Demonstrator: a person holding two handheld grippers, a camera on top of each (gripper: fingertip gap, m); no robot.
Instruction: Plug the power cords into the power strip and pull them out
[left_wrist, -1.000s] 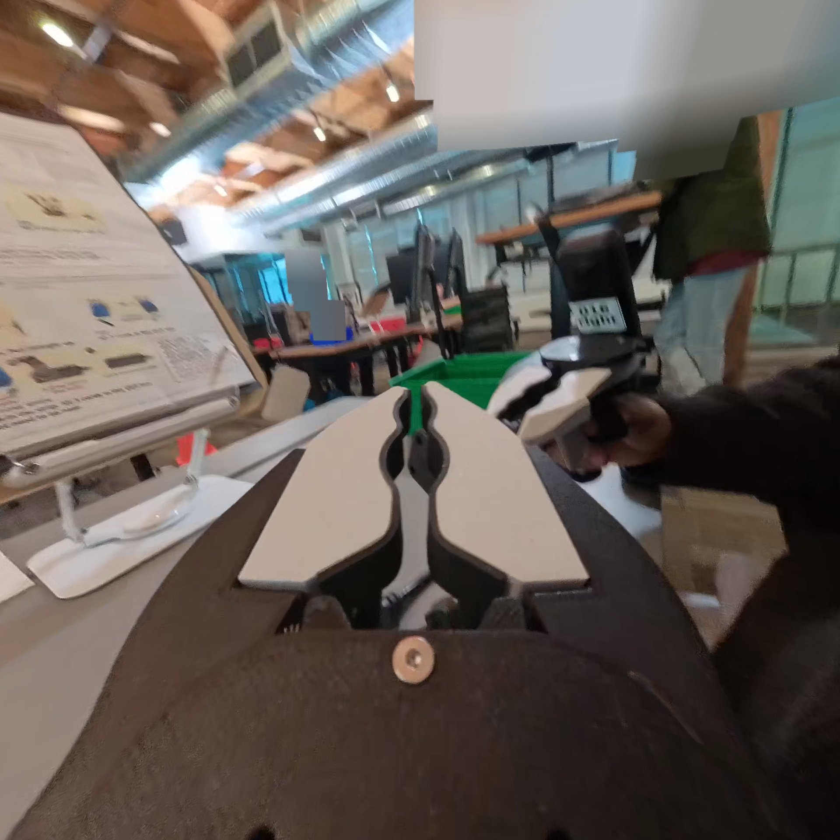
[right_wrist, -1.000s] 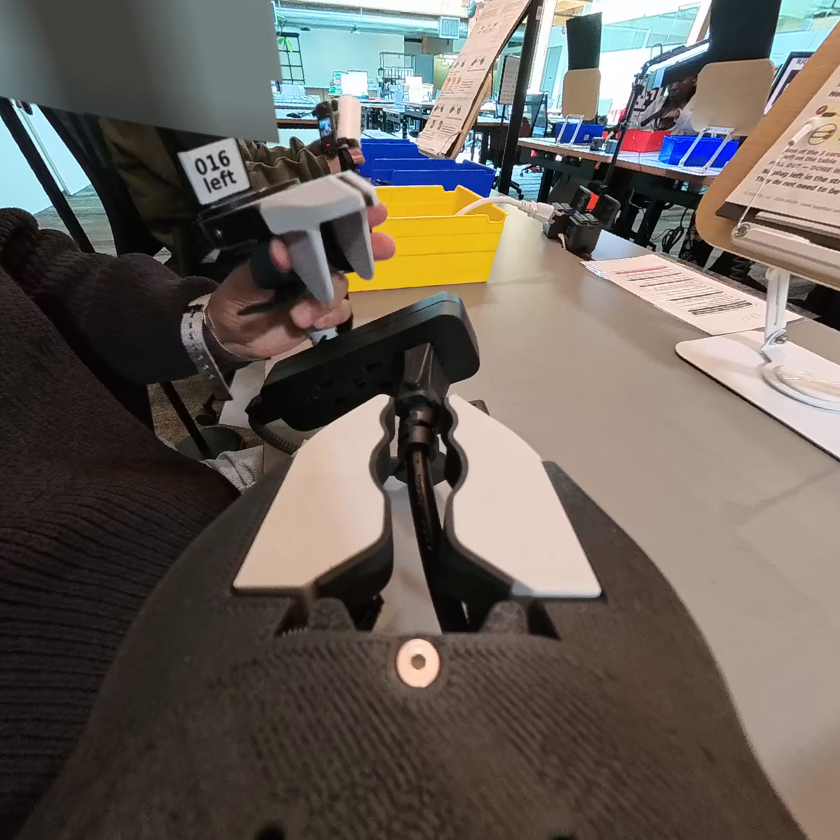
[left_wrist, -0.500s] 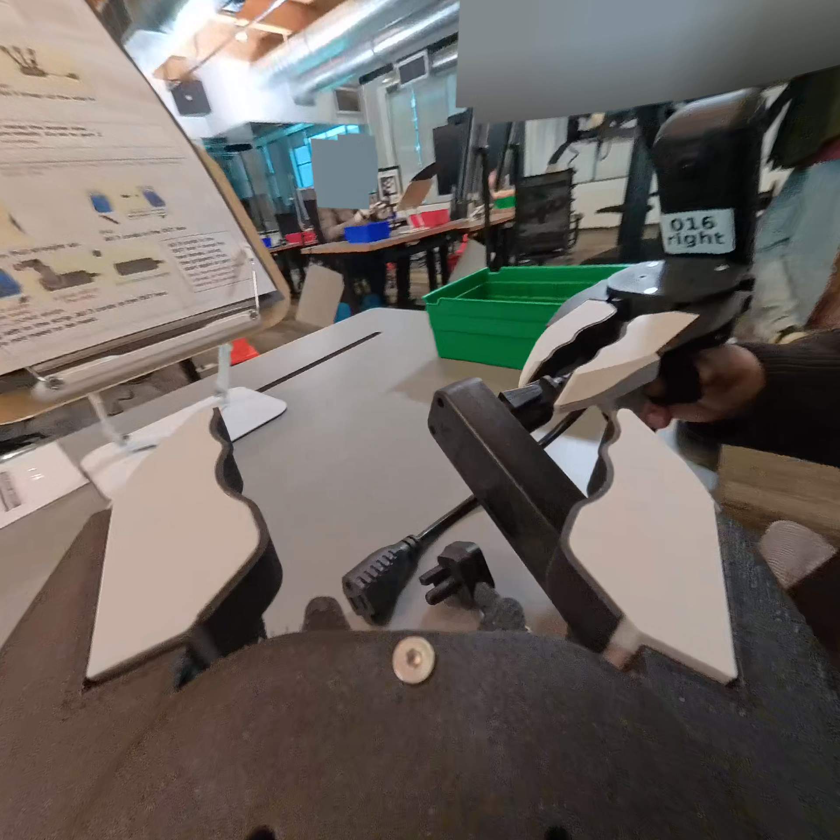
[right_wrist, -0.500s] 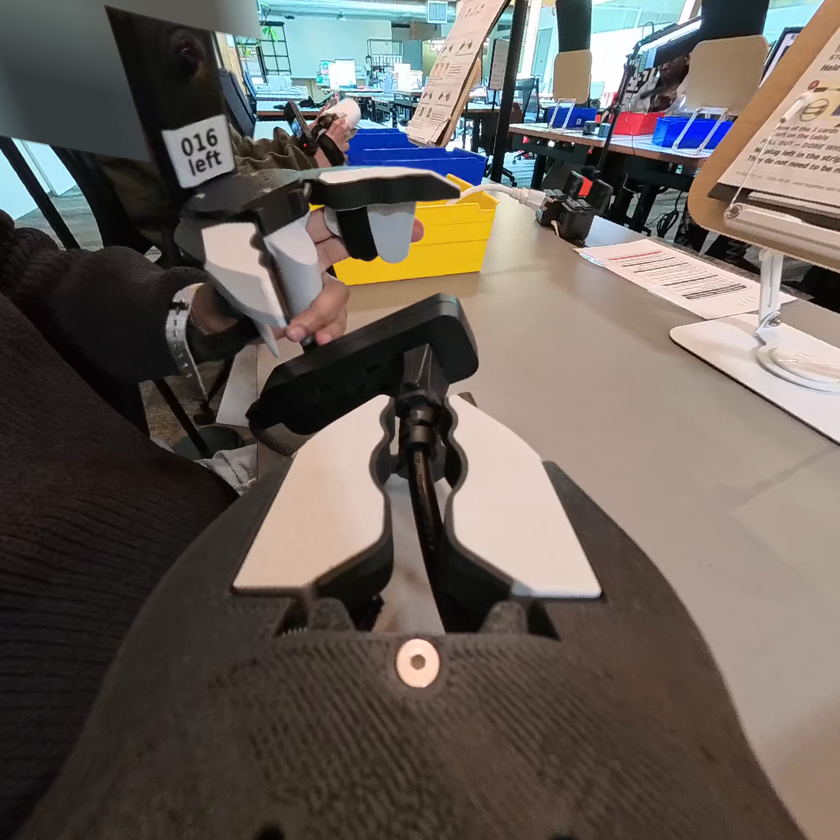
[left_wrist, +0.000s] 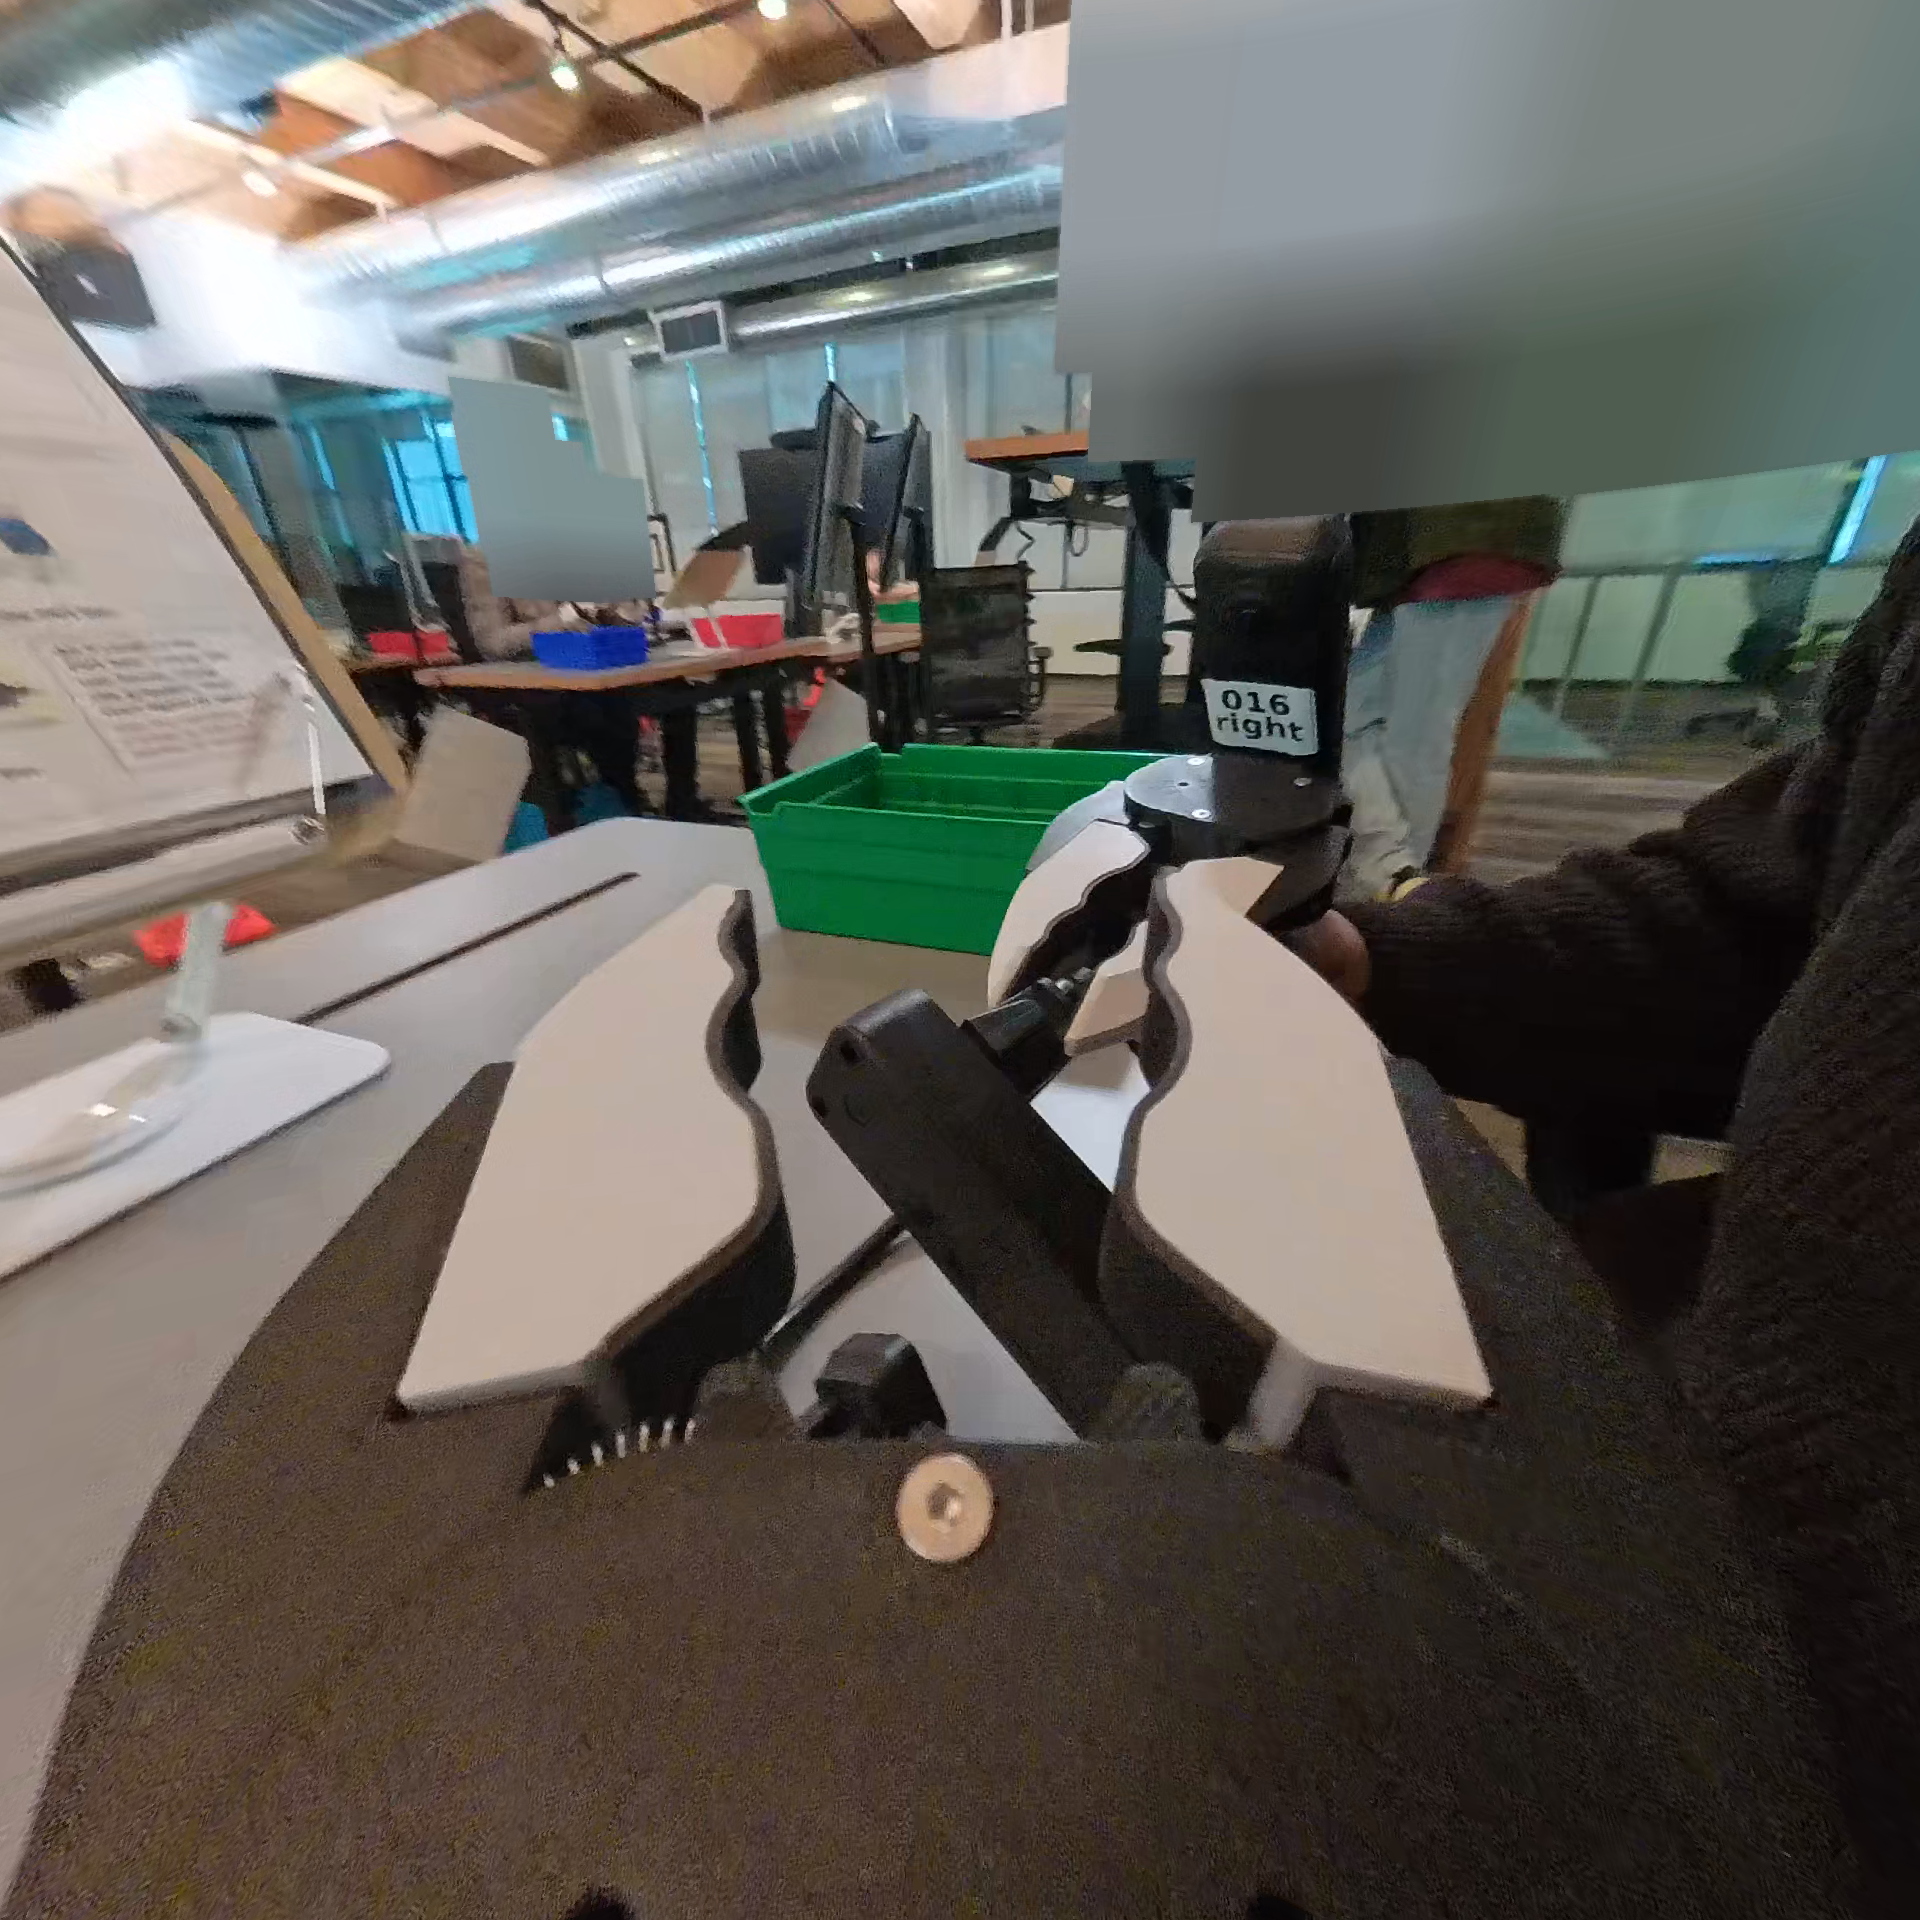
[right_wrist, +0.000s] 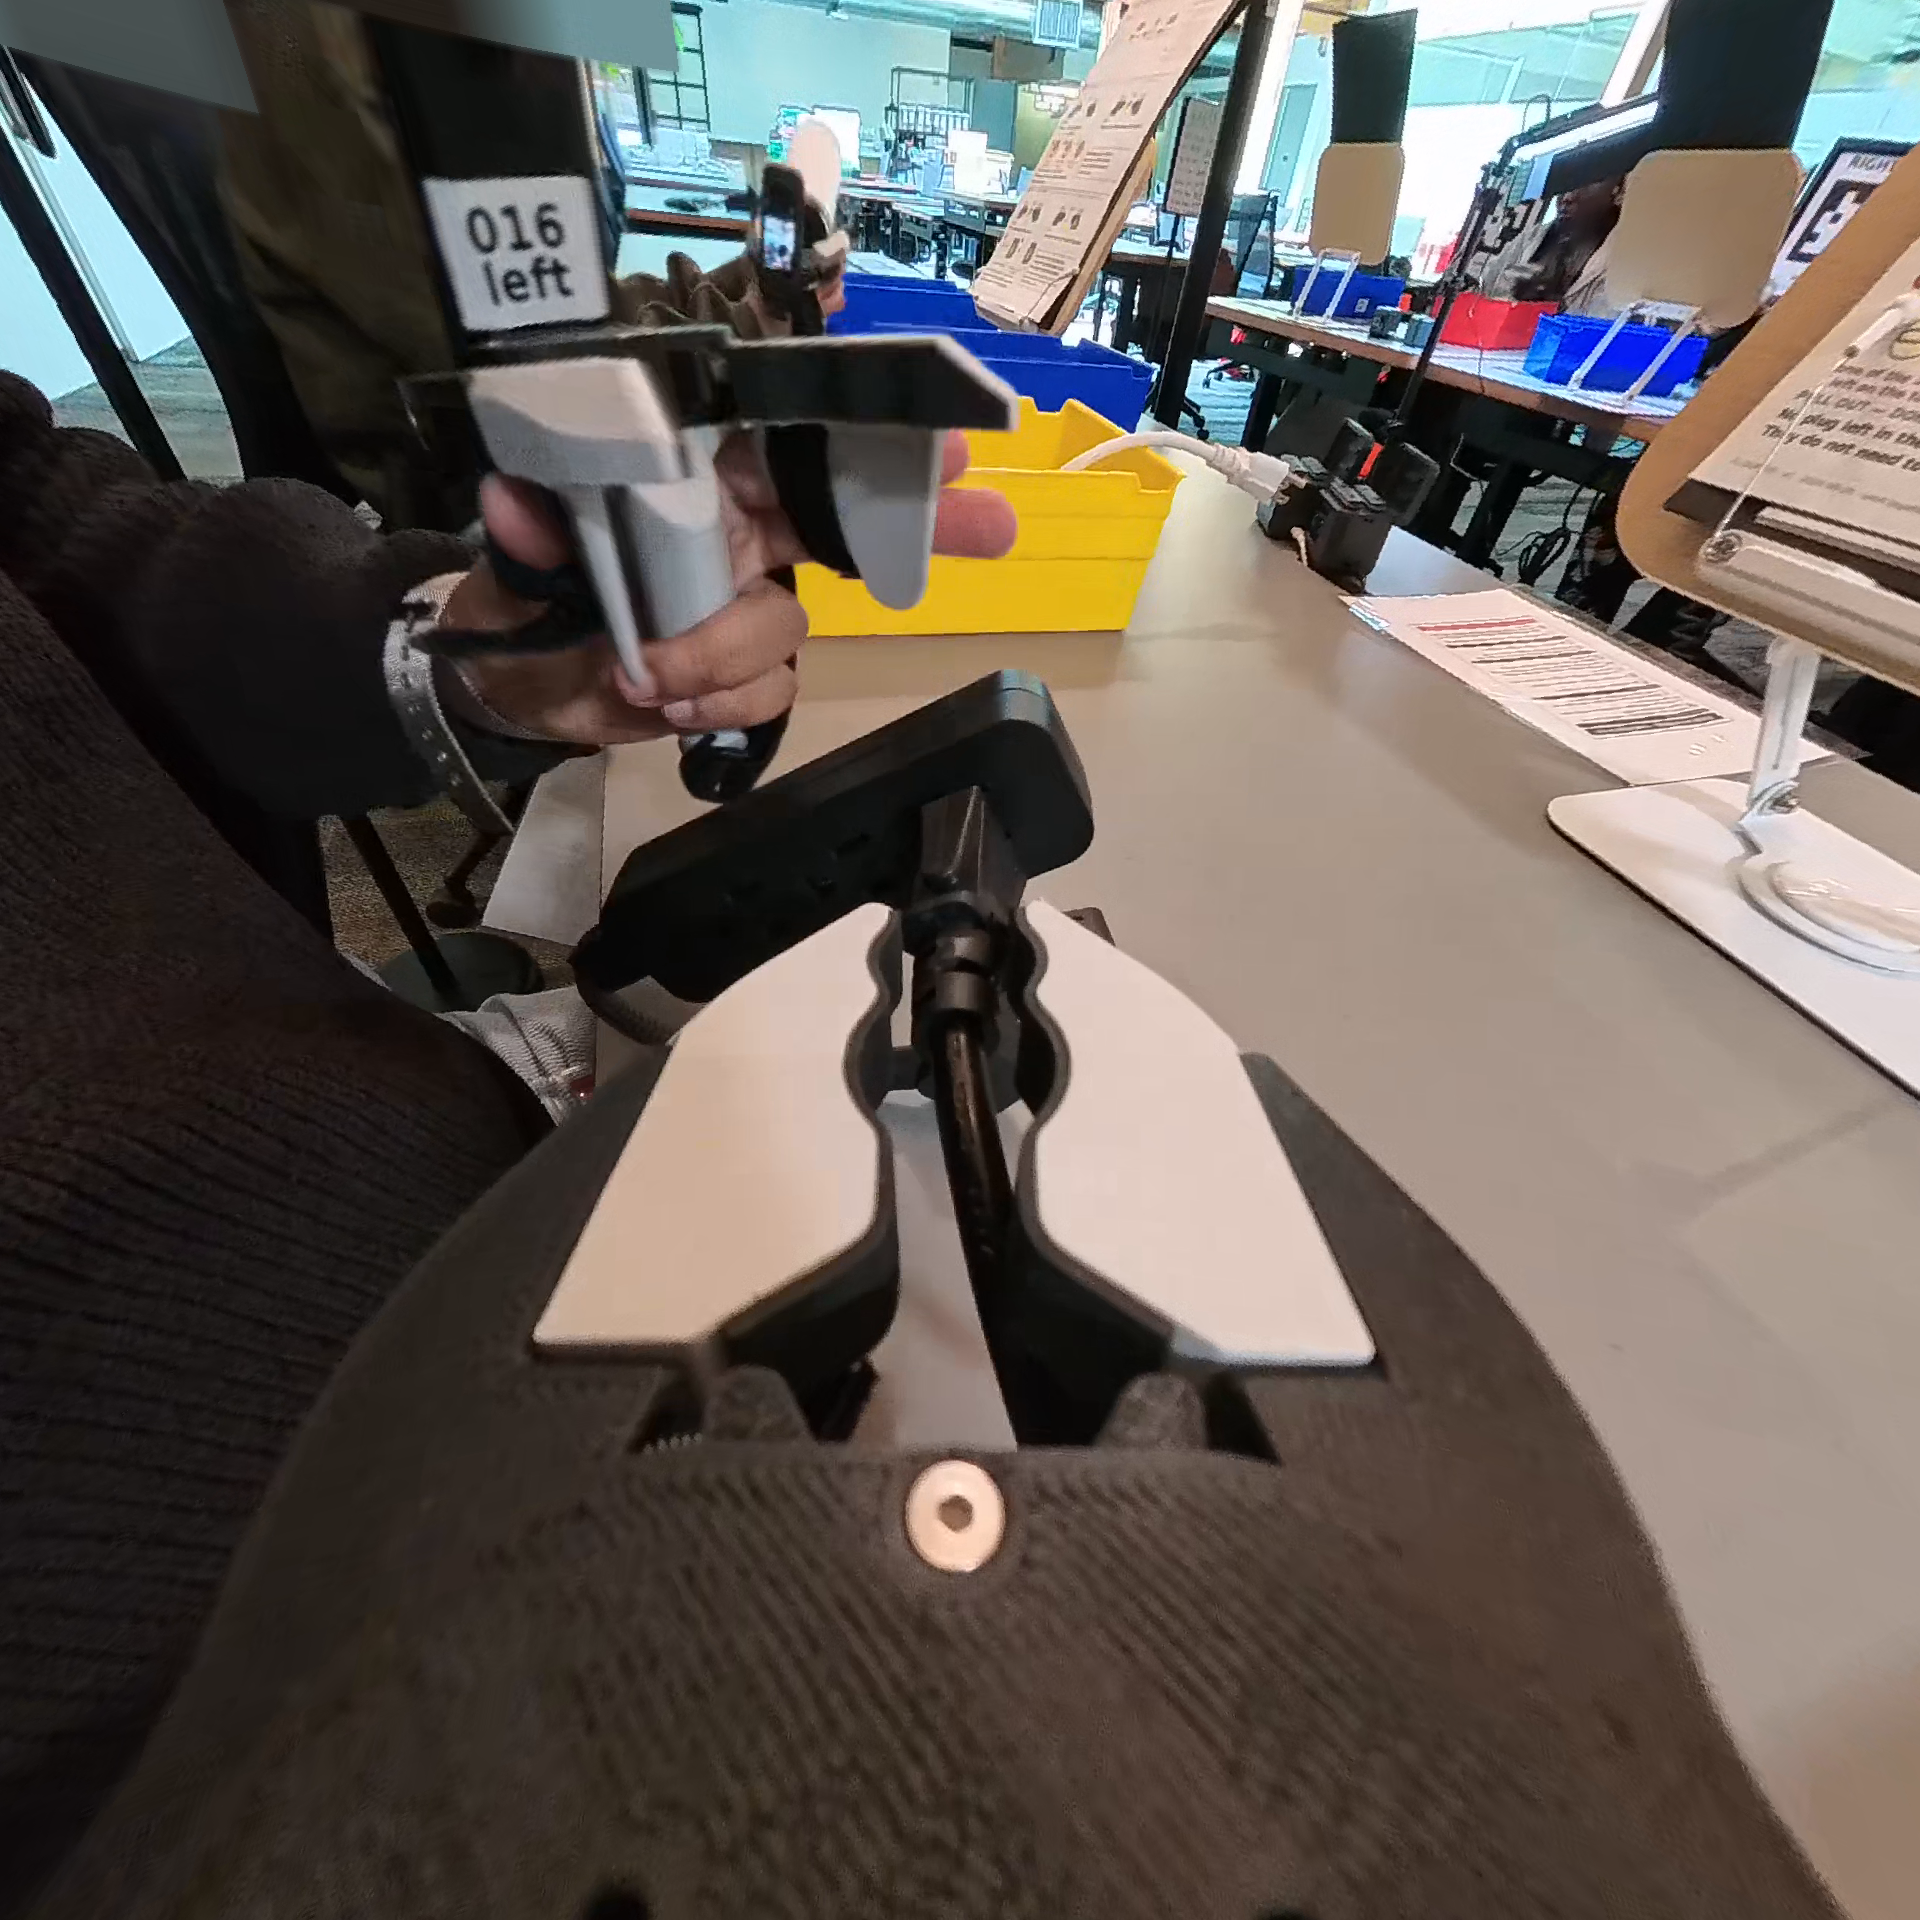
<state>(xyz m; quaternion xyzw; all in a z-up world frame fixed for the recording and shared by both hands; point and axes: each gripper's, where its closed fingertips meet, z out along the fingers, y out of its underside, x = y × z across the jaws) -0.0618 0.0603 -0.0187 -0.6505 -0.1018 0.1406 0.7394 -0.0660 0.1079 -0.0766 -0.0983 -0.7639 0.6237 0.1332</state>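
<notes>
Right gripper (right_wrist: 956, 925) clamping the black cord's plug (right_wrist: 961, 862), seated in the power strip (right_wrist: 831, 831)

Left gripper (left_wrist: 951, 935) is spreading wide around the strip, lifted near the table's (right_wrist: 1403, 987) front edge.

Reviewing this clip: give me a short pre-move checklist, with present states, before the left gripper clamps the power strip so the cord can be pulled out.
1. Right gripper shut on the power cord just behind its plug: ok.
2. Plug seated in the power strip: ok.
3. Power strip between the left gripper fingers: ok, its body lies in the gap.
4. Left gripper closed on the strip: not ok, a gap shows beside the left finger.
5. Strip resting on the table: not ok, it is held tilted above it.
6. Full contact of the right finger with the strip: cannot tell.
</notes>
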